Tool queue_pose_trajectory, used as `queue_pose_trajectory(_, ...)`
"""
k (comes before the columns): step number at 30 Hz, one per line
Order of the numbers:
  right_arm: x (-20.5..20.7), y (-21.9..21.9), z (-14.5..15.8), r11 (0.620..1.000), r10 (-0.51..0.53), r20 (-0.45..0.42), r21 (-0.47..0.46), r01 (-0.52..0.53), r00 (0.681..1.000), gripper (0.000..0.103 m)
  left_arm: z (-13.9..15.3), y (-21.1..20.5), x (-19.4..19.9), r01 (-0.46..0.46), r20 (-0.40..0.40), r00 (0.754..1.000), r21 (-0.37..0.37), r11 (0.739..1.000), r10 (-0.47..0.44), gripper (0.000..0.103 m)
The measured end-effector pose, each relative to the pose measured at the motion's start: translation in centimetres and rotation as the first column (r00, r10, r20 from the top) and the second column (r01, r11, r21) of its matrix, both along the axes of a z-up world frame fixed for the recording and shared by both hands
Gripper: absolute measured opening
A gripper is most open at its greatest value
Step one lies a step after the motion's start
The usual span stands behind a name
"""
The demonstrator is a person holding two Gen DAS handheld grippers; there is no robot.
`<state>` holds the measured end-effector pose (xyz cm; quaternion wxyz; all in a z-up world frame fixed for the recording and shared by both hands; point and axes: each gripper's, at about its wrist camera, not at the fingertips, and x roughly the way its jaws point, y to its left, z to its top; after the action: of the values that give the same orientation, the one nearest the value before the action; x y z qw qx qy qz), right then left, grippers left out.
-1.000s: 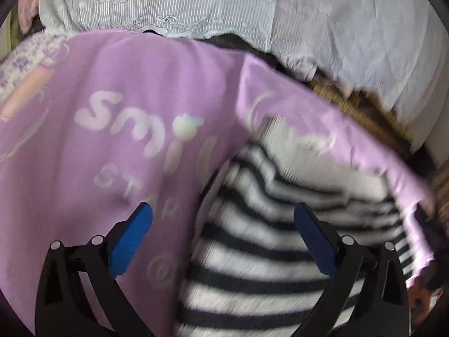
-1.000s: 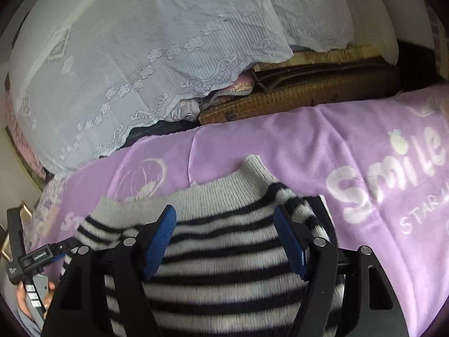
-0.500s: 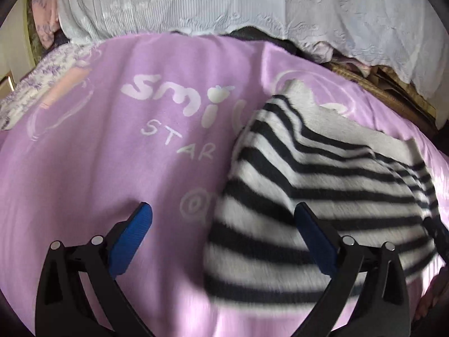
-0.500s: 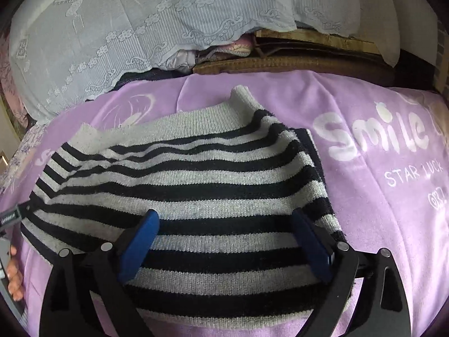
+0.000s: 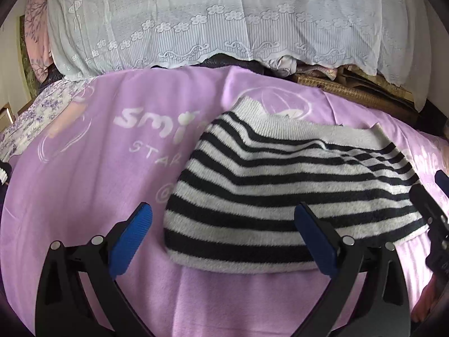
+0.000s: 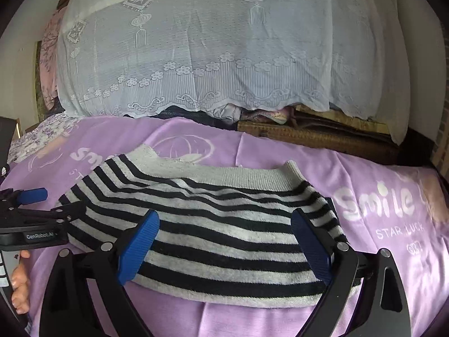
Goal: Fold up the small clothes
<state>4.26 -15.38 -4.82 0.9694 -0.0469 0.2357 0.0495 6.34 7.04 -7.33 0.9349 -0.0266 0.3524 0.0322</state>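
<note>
Fuzzy purple blanket (image 6: 224,317) under folded striped knit sweater (image 6: 213,233).

Purple blanket (image 6: 280,151): white print "Smile", below it "STAR LUCK", then "@" sign with unreadable characters. Left view shows same print partly covered: "smi", "STAR", "@". Left gripper (image 6: 31,210) body: label "GenRobot.AI".

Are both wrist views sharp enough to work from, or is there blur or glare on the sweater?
Left wrist: sweater sharp, even daylight, no glare; fisheye bends the blanket edges. Right wrist: sweater also sharp; lace cover bright but not blown out; corners vignetted black.
</note>
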Motion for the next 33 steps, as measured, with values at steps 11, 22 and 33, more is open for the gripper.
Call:
queue_pose_trajectory(11,5.9,-0.9,-5.3,0.996,-0.037,-0.312,0.063,0.060,0.949,0.100,-3.9,-1.9,3.9,0.023,-0.118,0.993,0.124,0.992,-0.009,0.099)
queue_pose_trajectory(22,5.7,-1.1,-5.5,0.996,-0.035,-0.317,0.068,0.060,0.948,0.100,-3.7,-1.6,3.4,0.020,-0.101,0.995,0.106,0.994,-0.009,0.099)
queue_pose_trajectory(33,5.7,-1.1,-5.4,0.996,-0.036,-0.318,0.068,0.061,0.947,0.100,-3.6,-1.6,3.4,0.019,-0.101,0.995,0.105,0.994,-0.009,0.099)
